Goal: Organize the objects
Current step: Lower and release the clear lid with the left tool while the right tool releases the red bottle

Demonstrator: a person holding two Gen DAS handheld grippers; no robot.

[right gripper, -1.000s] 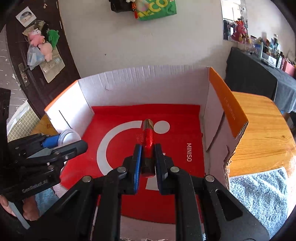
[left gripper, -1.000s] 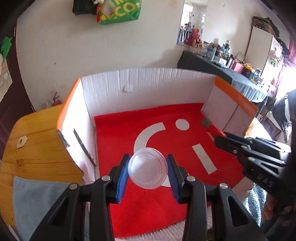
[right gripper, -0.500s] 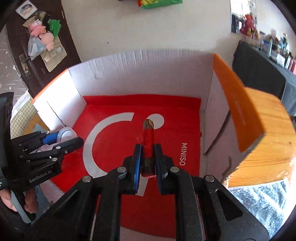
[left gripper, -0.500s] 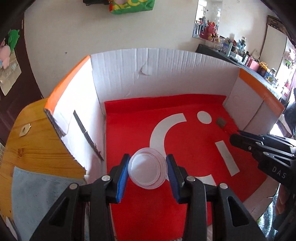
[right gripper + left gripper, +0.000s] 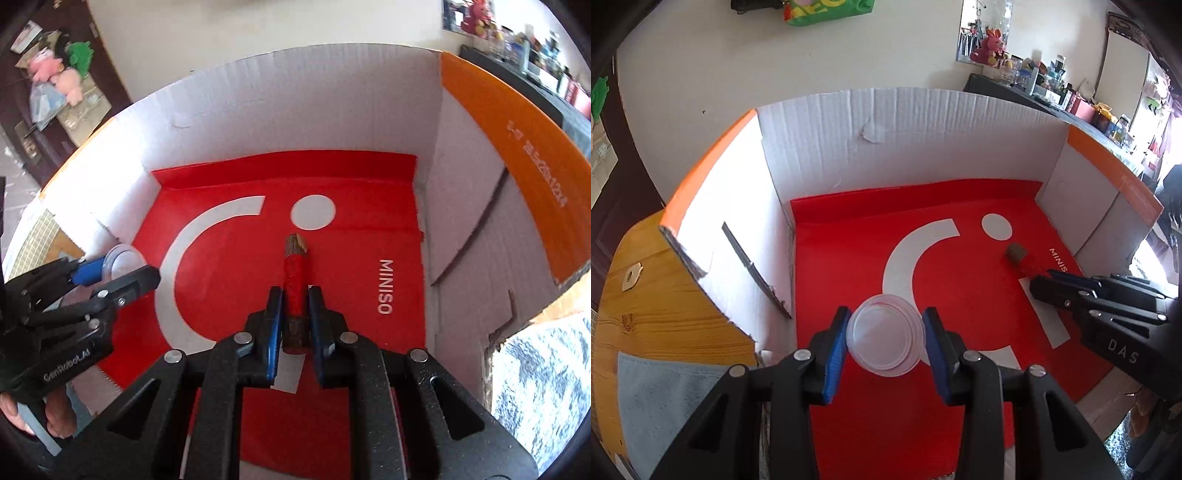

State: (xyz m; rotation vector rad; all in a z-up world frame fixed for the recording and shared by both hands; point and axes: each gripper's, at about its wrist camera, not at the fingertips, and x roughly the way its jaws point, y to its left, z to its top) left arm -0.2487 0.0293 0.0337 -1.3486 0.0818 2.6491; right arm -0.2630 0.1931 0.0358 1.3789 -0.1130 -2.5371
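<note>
My left gripper (image 5: 885, 332) is shut on a clear round plastic lid (image 5: 884, 336), held just above the red floor of a cardboard box (image 5: 901, 147). From the right wrist view the same lid (image 5: 122, 260) shows at the box's left side. A red-wrapped stick with a brown tip (image 5: 294, 284) is clamped in my right gripper (image 5: 294, 295), low over the red floor (image 5: 229, 266) near the white MINISO lettering. That stick (image 5: 1021, 258) pokes out of the right gripper (image 5: 1045, 282) at the right of the left wrist view.
The box has white inner walls and orange outer flaps (image 5: 517, 129). It stands on a wooden table (image 5: 646, 306) with a grey cloth (image 5: 665, 398) at the left and another cloth (image 5: 546, 376) at the right. A cluttered dark table (image 5: 1052, 96) stands behind.
Both grippers have sunk deeper into the box with their loads. The stick's tip has come into the left wrist view.
</note>
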